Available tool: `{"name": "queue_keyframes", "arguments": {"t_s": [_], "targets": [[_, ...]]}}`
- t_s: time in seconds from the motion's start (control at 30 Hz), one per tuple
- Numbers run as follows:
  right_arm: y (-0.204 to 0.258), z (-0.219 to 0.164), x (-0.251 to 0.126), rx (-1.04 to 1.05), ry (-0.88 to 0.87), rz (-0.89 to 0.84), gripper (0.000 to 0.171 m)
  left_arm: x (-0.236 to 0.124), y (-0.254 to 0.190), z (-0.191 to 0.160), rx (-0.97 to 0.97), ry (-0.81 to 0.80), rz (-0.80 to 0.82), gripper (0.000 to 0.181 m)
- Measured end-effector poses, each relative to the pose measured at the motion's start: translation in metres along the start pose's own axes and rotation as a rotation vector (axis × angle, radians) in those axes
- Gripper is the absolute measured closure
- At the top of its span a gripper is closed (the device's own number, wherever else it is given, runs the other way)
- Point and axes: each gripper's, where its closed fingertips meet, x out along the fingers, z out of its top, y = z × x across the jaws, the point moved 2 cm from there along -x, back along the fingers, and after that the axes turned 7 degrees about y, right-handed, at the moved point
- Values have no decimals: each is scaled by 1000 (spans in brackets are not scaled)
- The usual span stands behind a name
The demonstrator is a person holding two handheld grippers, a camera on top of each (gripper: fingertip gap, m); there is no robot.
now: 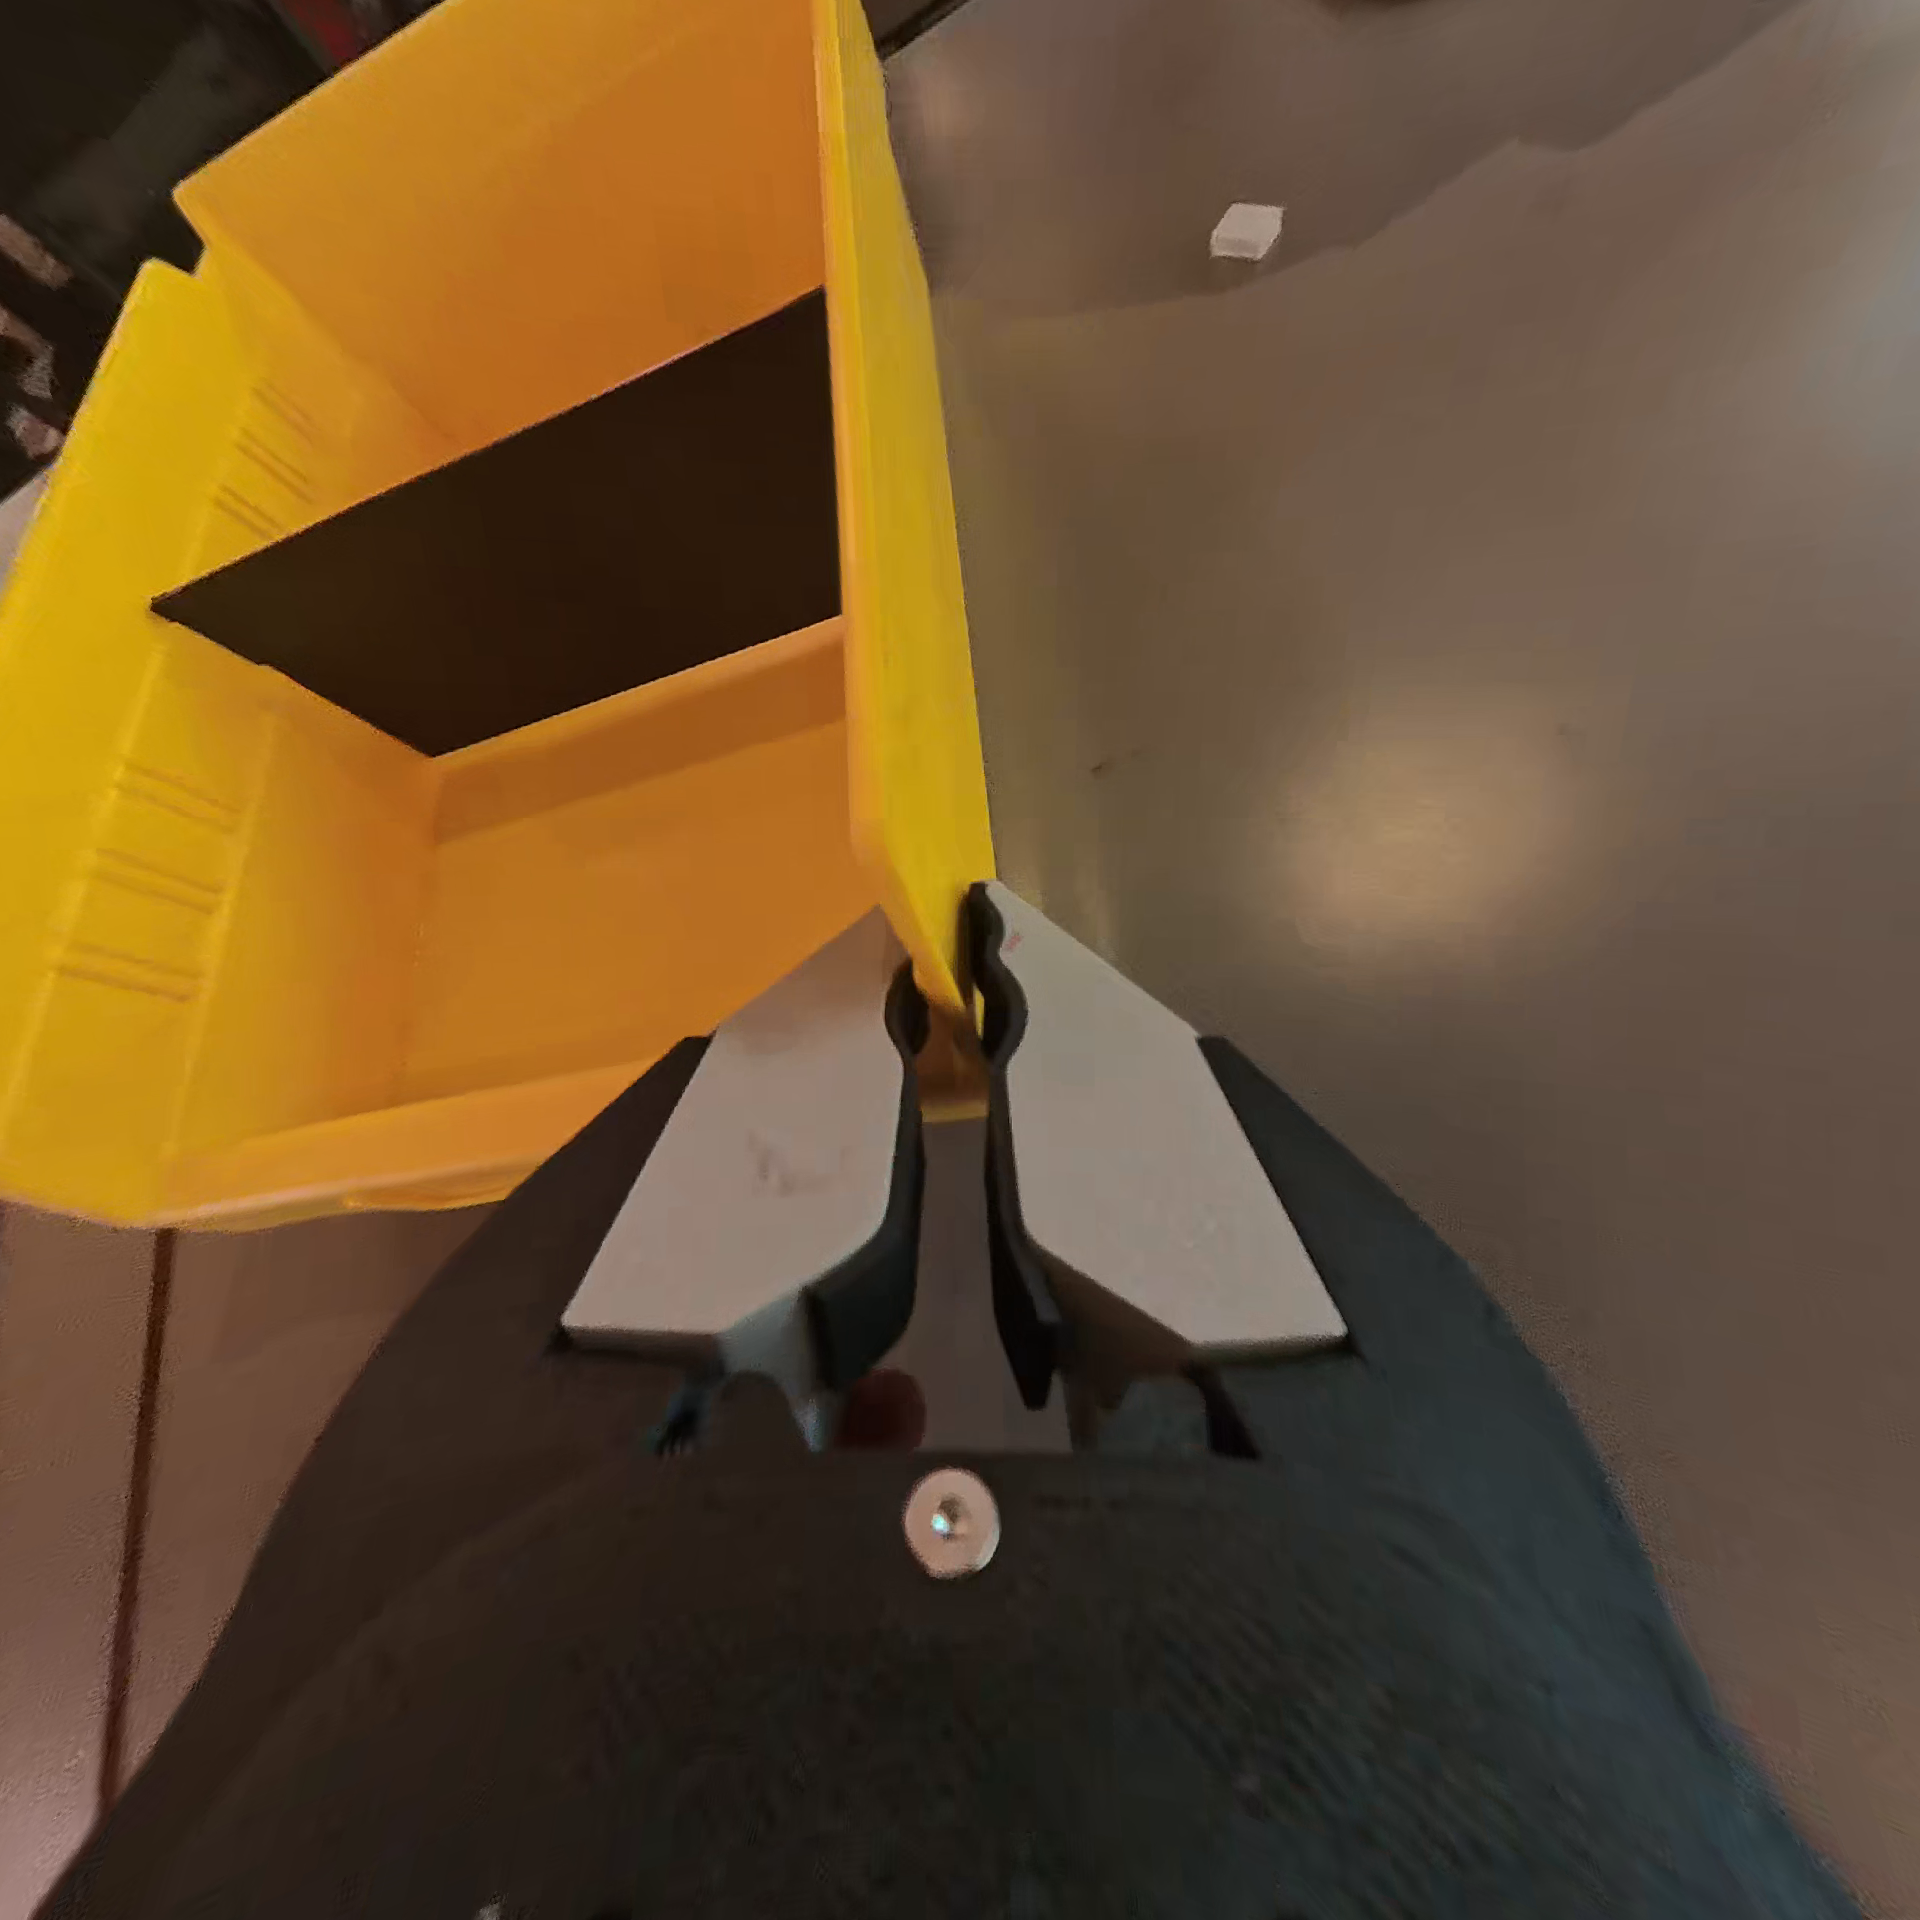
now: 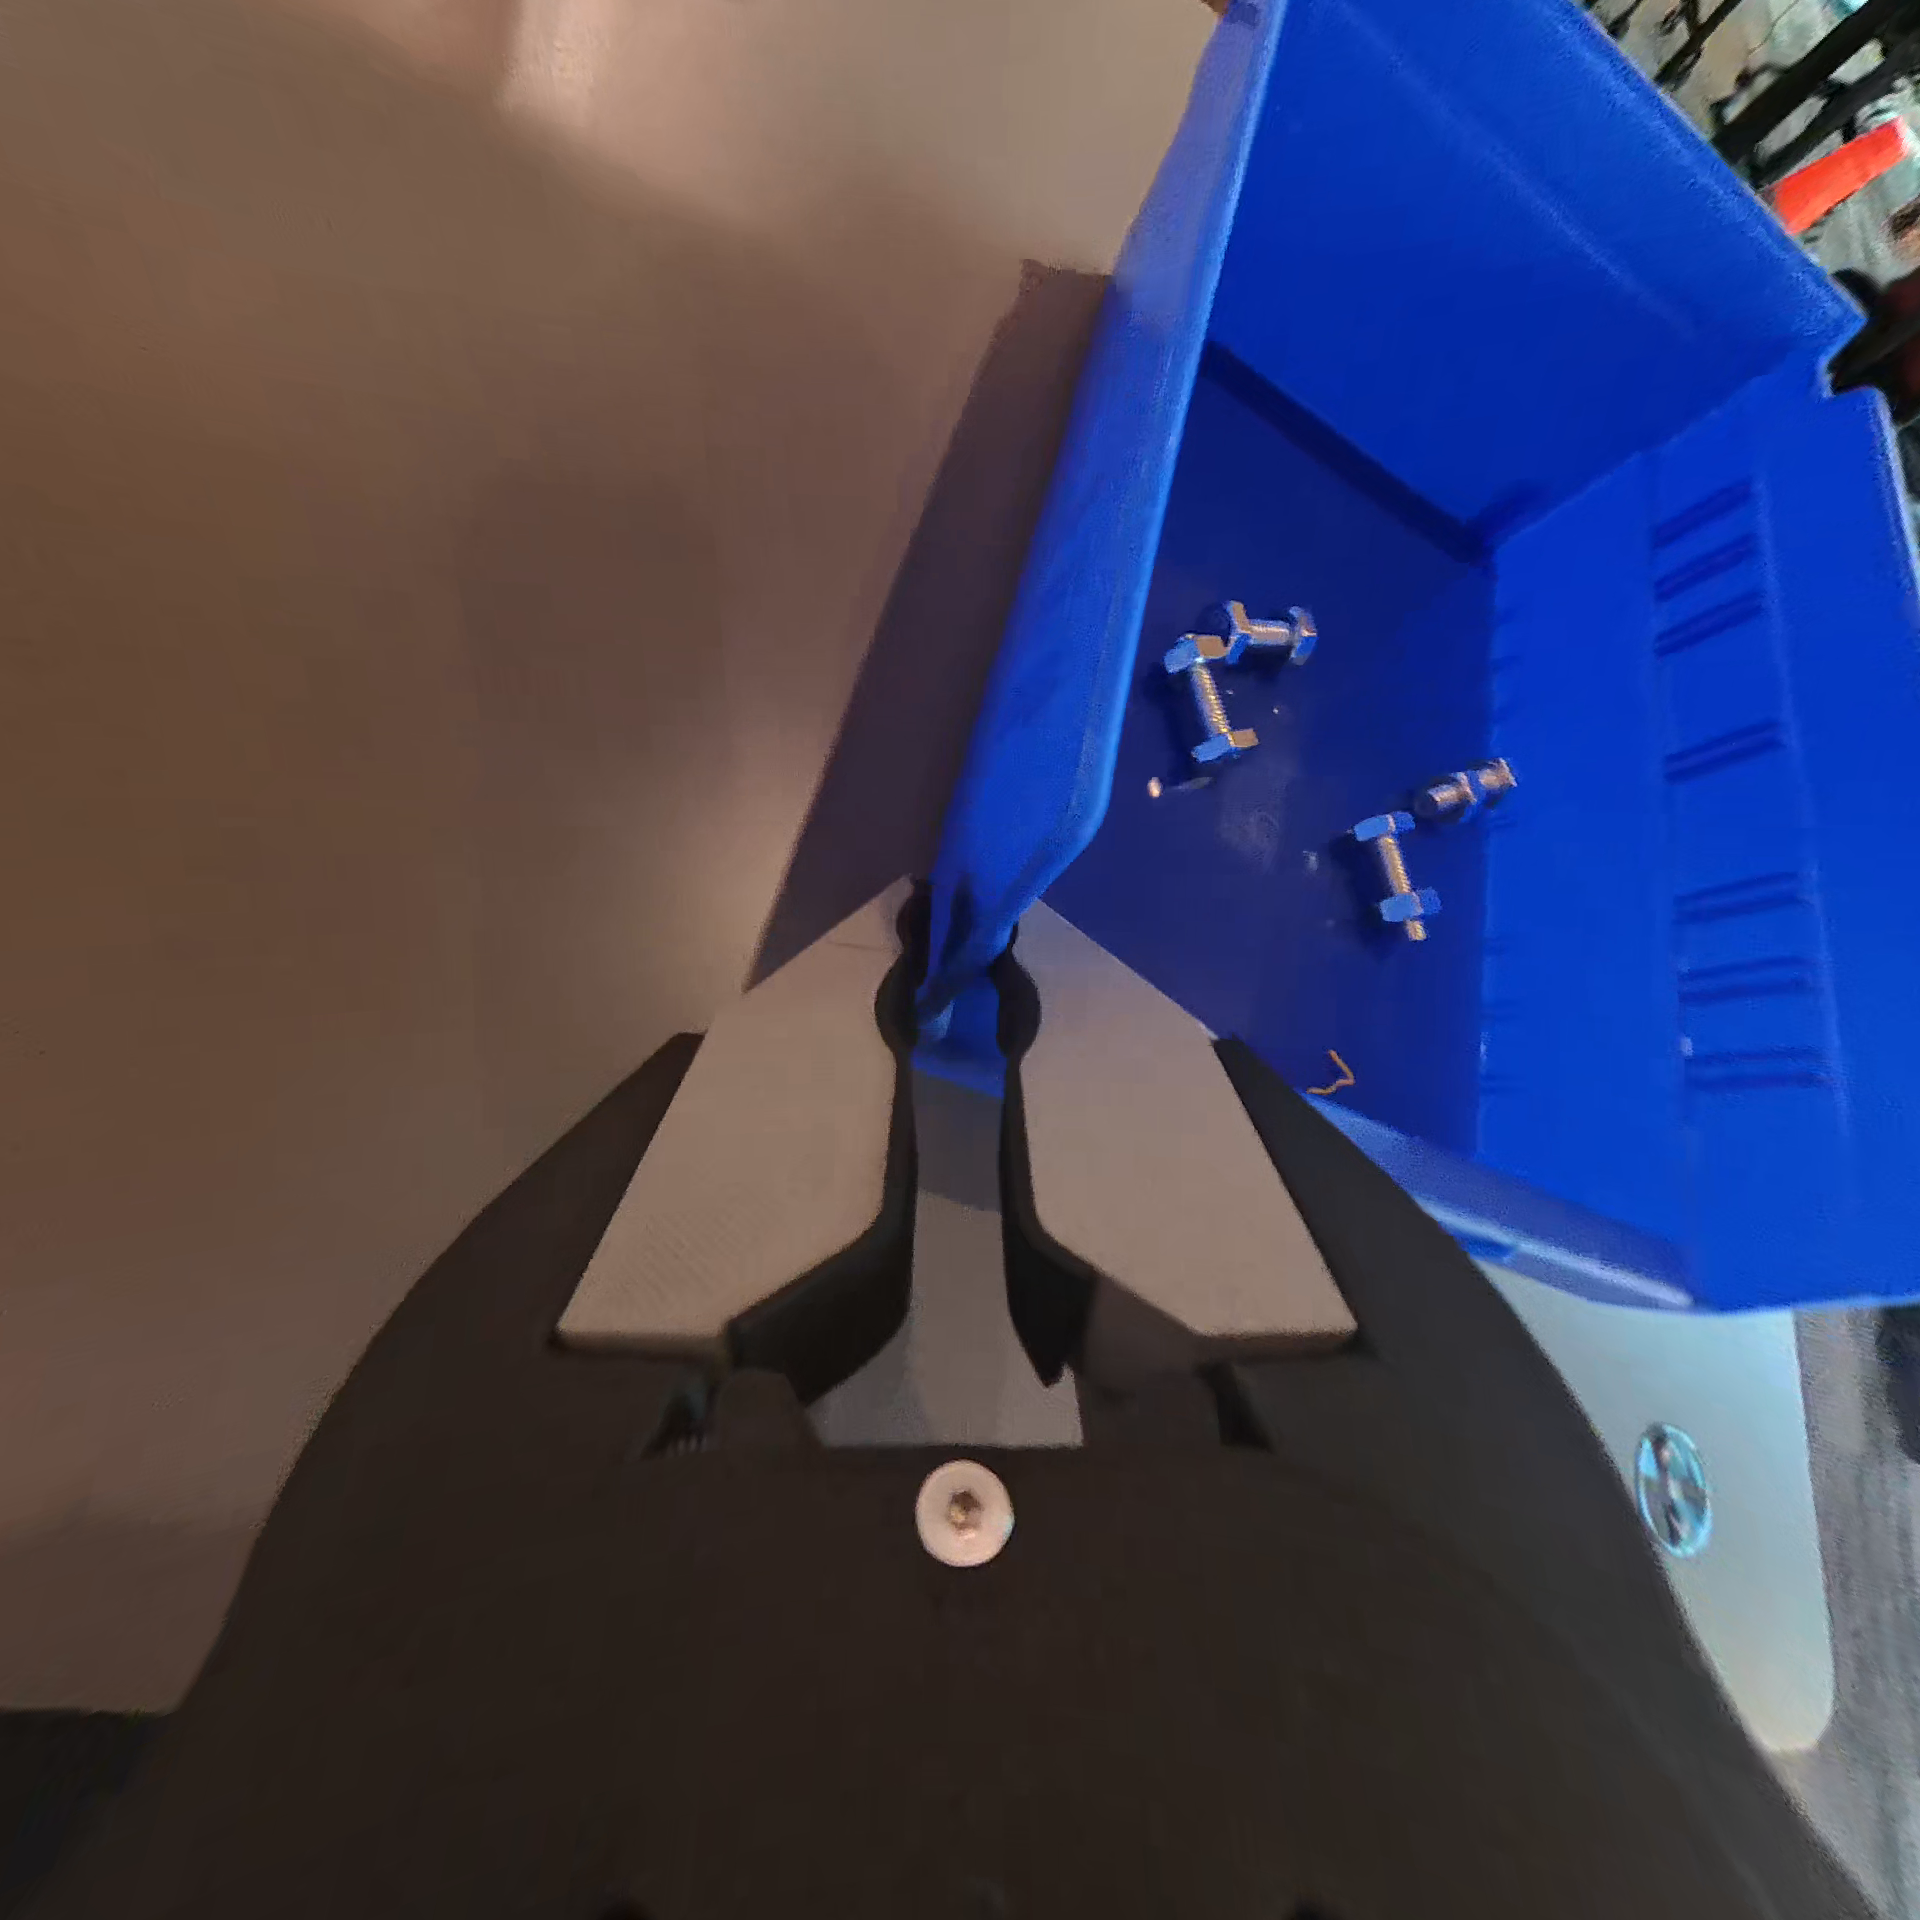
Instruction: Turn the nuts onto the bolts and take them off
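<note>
Left gripper (image 1: 951,997): jaws nearly closed, clamped on the near corner of the right wall of a yellow bin (image 1: 499,582). The bin's floor shows a dark rectangular panel; no hardware visible inside. The bin fills the view ahead and to the left of the gripper.

Right gripper (image 2: 961,987): jaws nearly closed, pinching the near corner of the left wall of a blue bin (image 2: 1558,416). That bin blocks the view ahead and to the right.

Task items: four bolts with nuts threaded on lie on the blue bin's floor, two touching near the left wall (image 2: 1231,675), two together toward the right wall (image 2: 1418,847). A thin orange scrap (image 2: 1332,1075) lies near the front edge.

Surroundings: grey-brown counter (image 1: 1455,623), a small white block (image 1: 1247,231) on it, well apart from the yellow bin.
</note>
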Motion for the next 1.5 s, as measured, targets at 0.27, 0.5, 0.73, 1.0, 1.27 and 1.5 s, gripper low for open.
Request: {"name": "queue_keyframes", "arguments": {"t_s": [0.27,0.5,0.73,1.0,1.27,1.5], "targets": [[38,-17,-36,-72,-34,126,163,-25,7,-14,-16,-82,-4,181],[106,-10,-68,-109,-70,331,156,-72,28,-9,-67,-199,47,178],[202,19,-98,-266,-90,421,147,-115,34,-9,-34,-273,90,178],[334,68,-131,-449,-157,515,145,-193,62,-3,-29,-373,219,177],[489,149,-153,-537,-301,623,145,-244,69,7,20,-433,332,178],[536,182,-204,-416,-416,864,123,-267,69,20,28,-488,323,177]]}}
